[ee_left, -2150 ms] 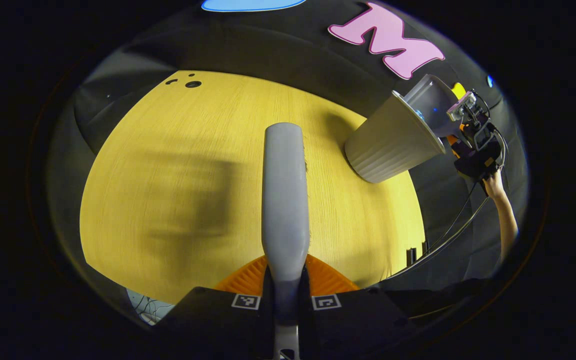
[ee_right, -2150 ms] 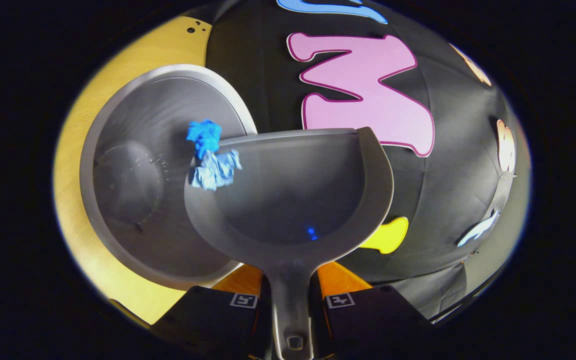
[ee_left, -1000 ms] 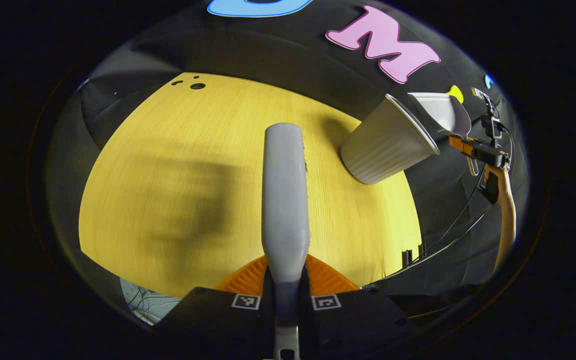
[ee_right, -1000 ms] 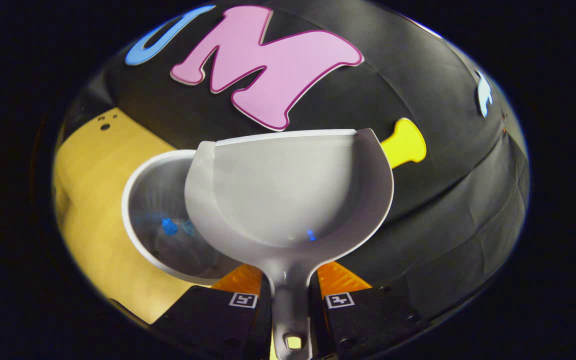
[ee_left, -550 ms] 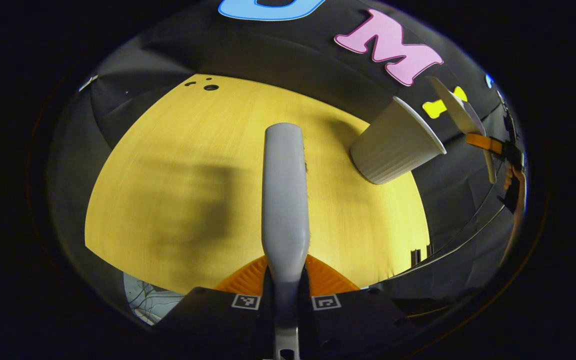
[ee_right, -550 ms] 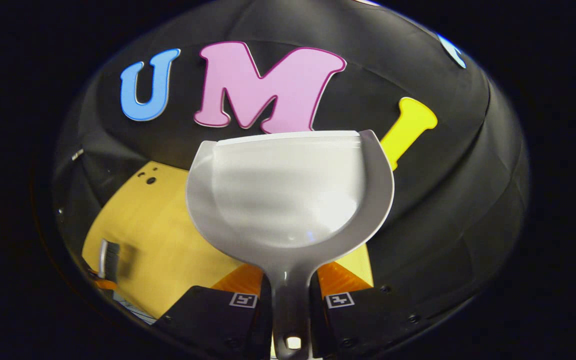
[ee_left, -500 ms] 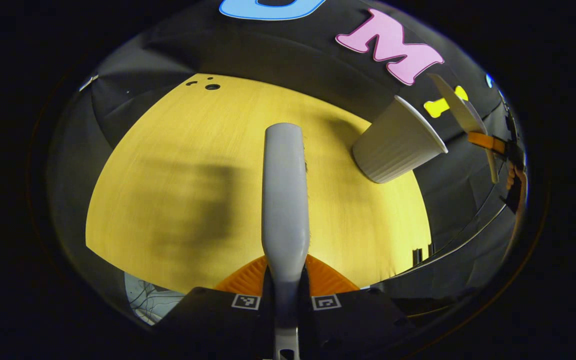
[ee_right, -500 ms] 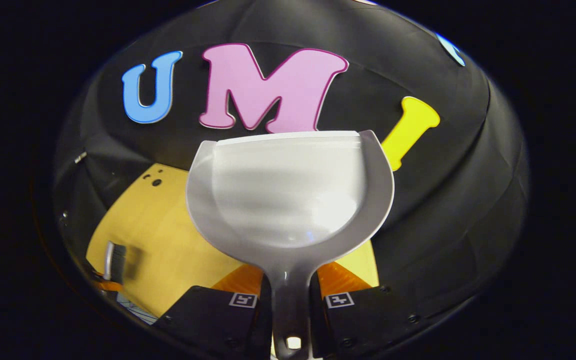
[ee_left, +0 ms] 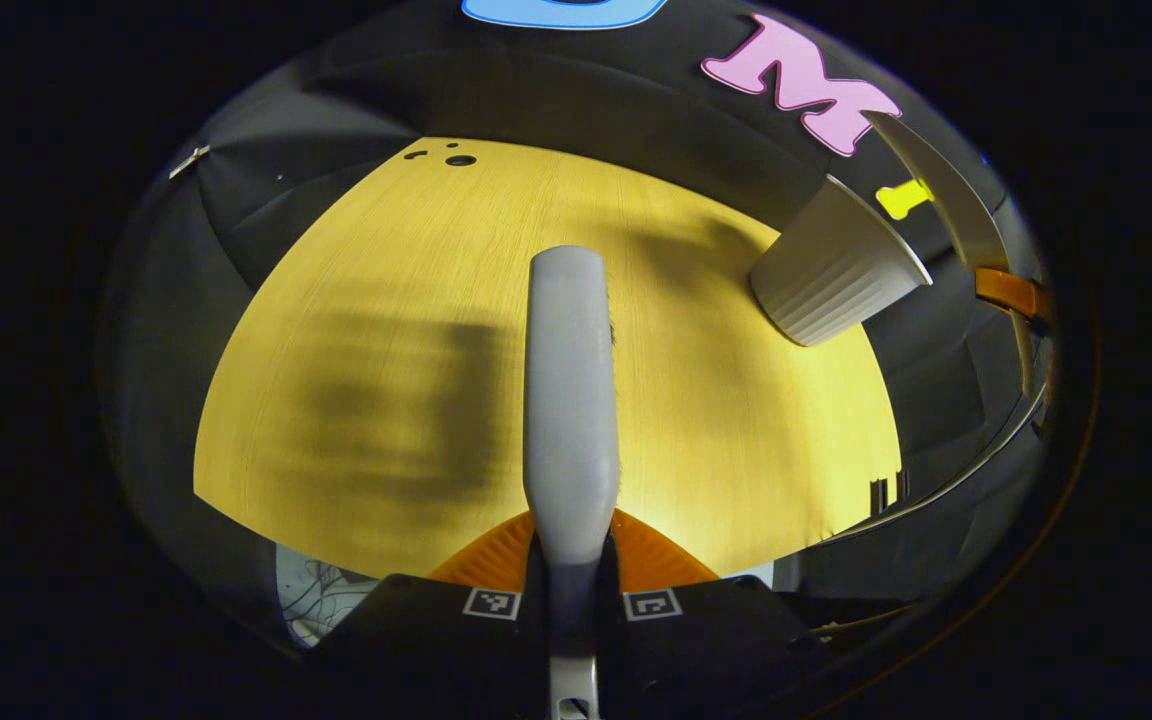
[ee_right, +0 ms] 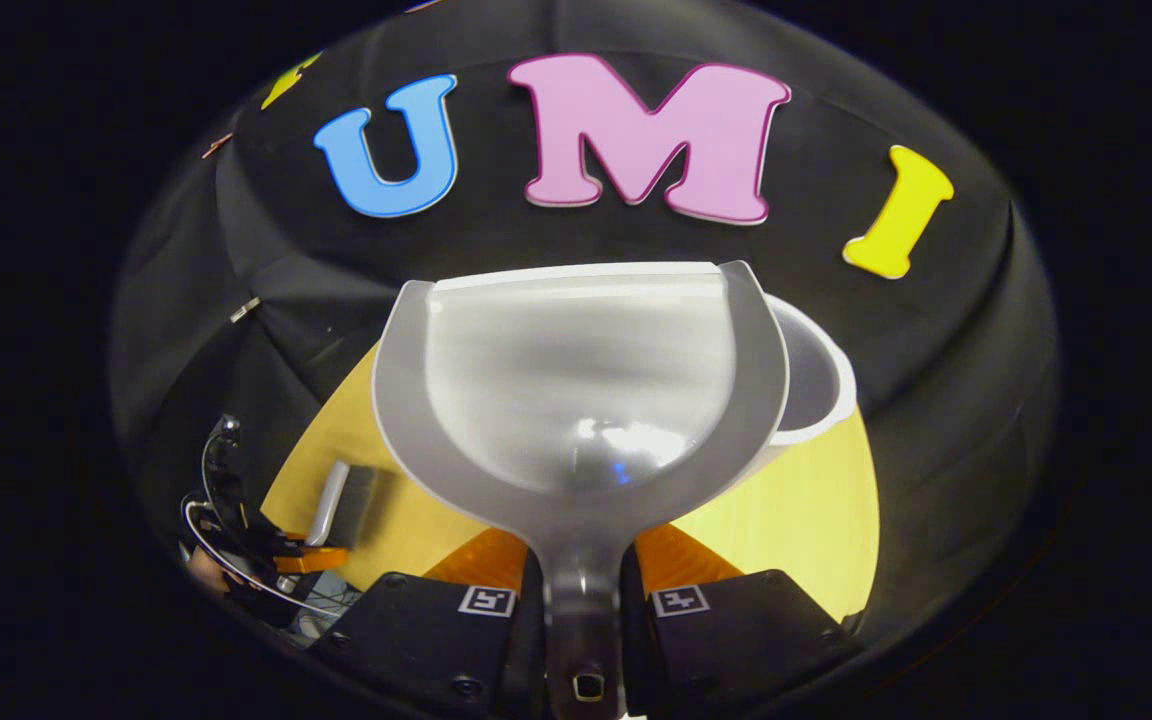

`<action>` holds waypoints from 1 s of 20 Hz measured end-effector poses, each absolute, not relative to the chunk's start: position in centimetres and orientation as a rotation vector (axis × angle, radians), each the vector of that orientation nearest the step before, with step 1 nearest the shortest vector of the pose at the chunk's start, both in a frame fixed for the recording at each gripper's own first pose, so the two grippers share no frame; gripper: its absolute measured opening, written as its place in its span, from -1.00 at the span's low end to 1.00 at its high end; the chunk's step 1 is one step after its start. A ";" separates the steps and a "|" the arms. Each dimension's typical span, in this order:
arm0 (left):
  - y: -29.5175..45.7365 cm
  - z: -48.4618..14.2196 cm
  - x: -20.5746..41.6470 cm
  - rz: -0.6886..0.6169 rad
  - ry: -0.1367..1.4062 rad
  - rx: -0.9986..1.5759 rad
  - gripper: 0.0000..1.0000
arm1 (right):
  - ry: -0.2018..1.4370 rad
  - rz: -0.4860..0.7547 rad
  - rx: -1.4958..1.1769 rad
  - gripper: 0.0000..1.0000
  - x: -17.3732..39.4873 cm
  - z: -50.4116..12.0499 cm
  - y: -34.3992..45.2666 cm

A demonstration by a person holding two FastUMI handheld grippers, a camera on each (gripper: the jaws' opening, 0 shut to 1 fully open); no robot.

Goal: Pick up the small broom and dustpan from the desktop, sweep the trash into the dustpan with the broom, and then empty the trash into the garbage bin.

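In the left gripper view my left gripper [ee_left: 572,570] is shut on the handle of the small grey broom [ee_left: 570,390], which points out over the yellow desktop [ee_left: 386,300]. The white ribbed garbage bin [ee_left: 831,275] stands at the desk's far right. The dustpan [ee_left: 946,205] shows edge-on beside the bin. In the right gripper view my right gripper [ee_right: 581,590] is shut on the handle of the grey dustpan [ee_right: 581,385], held level in the air with an empty scoop. The bin [ee_right: 816,385] peeks out behind its right rim. The broom [ee_right: 341,505] and left gripper [ee_right: 311,558] show at lower left.
Black cloth walls close in the desk at the back and on both sides. Small dark holes [ee_left: 456,160] mark the desktop's far left corner. Cables [ee_right: 226,560] trail from the left gripper near the desk's front edge. A broad shadow lies on the desktop's left half.
The blue trash dropped from the dustpan into the bin. My right gripper then lifted the dustpan off the bin, levelled it and swung right. The left gripper with the broom drifted slightly left.
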State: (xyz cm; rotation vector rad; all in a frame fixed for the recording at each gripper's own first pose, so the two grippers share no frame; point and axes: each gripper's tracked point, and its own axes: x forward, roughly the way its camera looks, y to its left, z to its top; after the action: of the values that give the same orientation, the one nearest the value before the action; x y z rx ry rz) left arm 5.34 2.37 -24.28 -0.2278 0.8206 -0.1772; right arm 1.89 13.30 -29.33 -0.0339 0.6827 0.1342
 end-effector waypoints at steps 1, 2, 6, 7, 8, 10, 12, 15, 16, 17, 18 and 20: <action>2.6 -24.5 5.7 -0.178 0.822 -0.225 -0.54 | 0.705 0.154 -0.015 -0.31 1.6 -30.4 14.4; 2.9 -24.6 6.1 -0.178 0.824 -0.224 -0.54 | 0.730 0.159 -0.007 -0.31 1.5 -31.8 15.1; 4.0 -25.1 7.8 -0.167 0.838 -0.217 -0.61 | 0.824 0.178 -0.014 -0.31 1.1 -37.4 16.9; 4.3 -25.4 8.2 -0.163 0.844 -0.209 -0.55 | 0.843 0.183 -0.017 -0.31 1.2 -38.5 17.4; 4.7 -25.5 8.8 -0.159 0.851 -0.198 -0.55 | 0.857 0.184 -0.024 -0.31 1.2 -39.4 17.5; 5.2 -26.0 9.7 -0.153 0.866 -0.170 -0.54 | 0.894 0.183 -0.035 -0.31 1.1 -41.9 18.0; 5.5 -26.3 10.4 -0.145 0.879 -0.140 -0.54 | 0.948 0.189 -0.022 -0.31 0.7 -44.5 18.7; 5.7 -27.1 10.9 -0.127 0.904 -0.101 -0.54 | 1.009 0.199 -0.024 -0.31 -0.7 -48.3 19.5; 5.8 -27.4 11.0 -0.120 0.914 -0.089 -0.54 | 1.025 0.203 -0.025 -0.31 -1.0 -49.6 19.7; 6.0 -27.6 11.1 -0.113 0.922 -0.075 -0.54 | 1.042 0.203 -0.019 -0.31 -1.2 -50.9 20.3; 6.2 -27.8 11.3 -0.106 0.930 -0.056 -0.54 | 1.060 0.201 -0.008 -0.31 -1.5 -52.2 20.6; 6.4 -28.1 11.4 -0.087 0.941 -0.020 -0.54 | 1.087 0.191 -0.012 -0.31 -2.3 -54.5 20.5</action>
State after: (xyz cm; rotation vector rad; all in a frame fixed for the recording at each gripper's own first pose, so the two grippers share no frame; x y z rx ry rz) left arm 11.44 6.44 -28.09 -0.0198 0.9414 -0.0868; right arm -2.31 20.47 -54.46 -0.0118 1.0868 0.1911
